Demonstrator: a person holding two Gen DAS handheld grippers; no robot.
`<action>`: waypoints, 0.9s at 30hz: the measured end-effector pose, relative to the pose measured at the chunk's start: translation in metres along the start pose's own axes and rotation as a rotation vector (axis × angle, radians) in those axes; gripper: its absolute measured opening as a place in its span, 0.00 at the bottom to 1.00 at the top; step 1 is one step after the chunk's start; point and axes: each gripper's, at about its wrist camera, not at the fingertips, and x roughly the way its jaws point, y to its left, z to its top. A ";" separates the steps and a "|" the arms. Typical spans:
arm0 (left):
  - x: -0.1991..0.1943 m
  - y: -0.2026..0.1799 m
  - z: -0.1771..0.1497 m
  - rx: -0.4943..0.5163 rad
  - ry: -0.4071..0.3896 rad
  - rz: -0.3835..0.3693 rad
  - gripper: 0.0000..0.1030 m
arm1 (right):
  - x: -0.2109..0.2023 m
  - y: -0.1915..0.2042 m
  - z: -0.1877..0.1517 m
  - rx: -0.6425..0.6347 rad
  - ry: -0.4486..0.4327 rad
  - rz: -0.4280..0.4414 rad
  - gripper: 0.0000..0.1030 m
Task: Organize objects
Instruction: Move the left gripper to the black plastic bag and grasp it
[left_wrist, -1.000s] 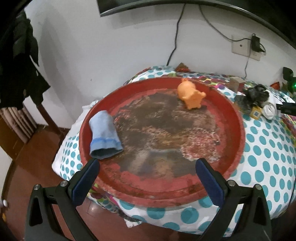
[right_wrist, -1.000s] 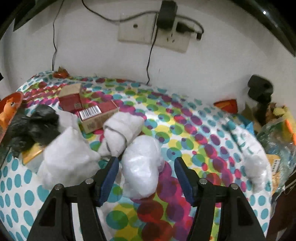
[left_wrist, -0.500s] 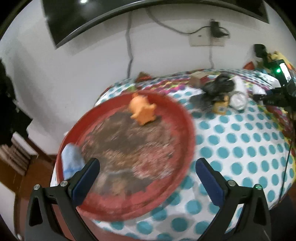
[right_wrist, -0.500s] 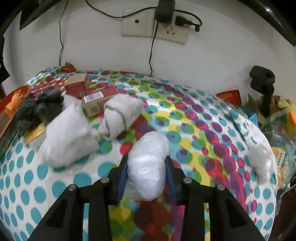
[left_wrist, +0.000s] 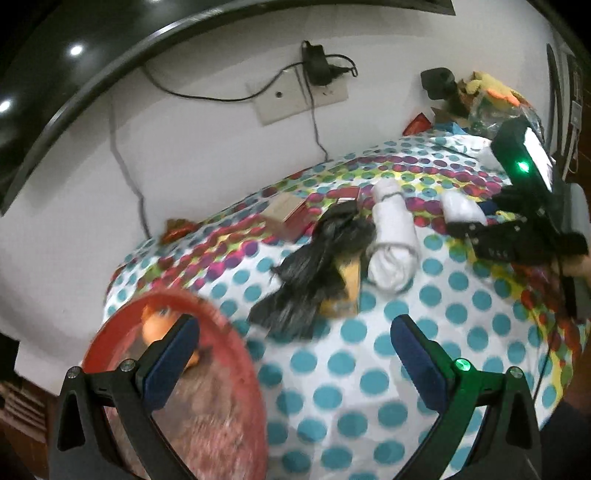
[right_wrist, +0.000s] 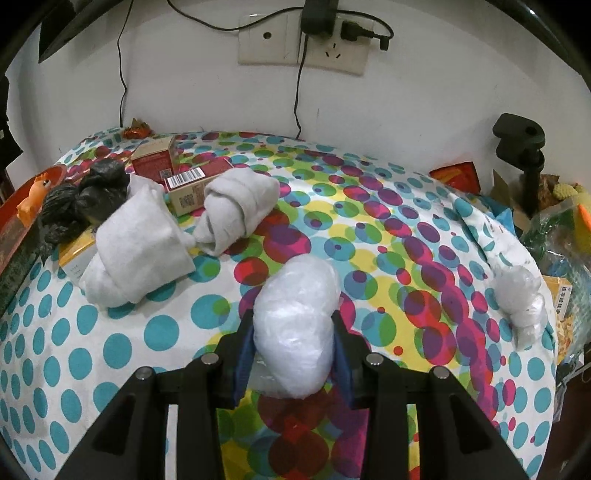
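My right gripper (right_wrist: 293, 325) is shut on a white plastic-wrapped bundle (right_wrist: 297, 325), and both pads press its sides just above the spotted tablecloth (right_wrist: 369, 229). My left gripper (left_wrist: 293, 326) hangs open over the cloth with nothing between its fingers. Its left finger overlaps a red round tray (left_wrist: 240, 369) that holds an orange toy (left_wrist: 157, 319). Ahead of the left gripper lie a black bag bundle (left_wrist: 314, 266) and a rolled white cloth (left_wrist: 391, 236). The same held bundle (left_wrist: 461, 208) shows at the right of the left wrist view.
Left of the held bundle lie a folded white cloth (right_wrist: 136, 251), a rolled grey-white sock (right_wrist: 236, 206), red and tan boxes (right_wrist: 184, 177) and the black bag (right_wrist: 92, 188). A second small plastic bundle (right_wrist: 521, 295) sits at the right edge beside clutter. A wall socket (right_wrist: 303, 37) is behind.
My right gripper closed on the white plastic bundle and has stayed shut on it since. My left gripper swung right, away from the red tray toward the pile, and rolled as it went.
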 end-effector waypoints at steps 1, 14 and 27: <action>0.007 0.000 0.005 0.000 0.006 -0.006 1.00 | 0.000 0.000 0.000 -0.001 -0.001 0.000 0.37; 0.084 0.001 0.046 0.042 0.131 -0.044 1.00 | 0.000 -0.003 0.000 0.025 0.005 0.033 0.37; 0.098 0.011 0.049 -0.106 0.161 -0.155 0.31 | 0.000 -0.005 0.000 0.032 0.006 0.043 0.37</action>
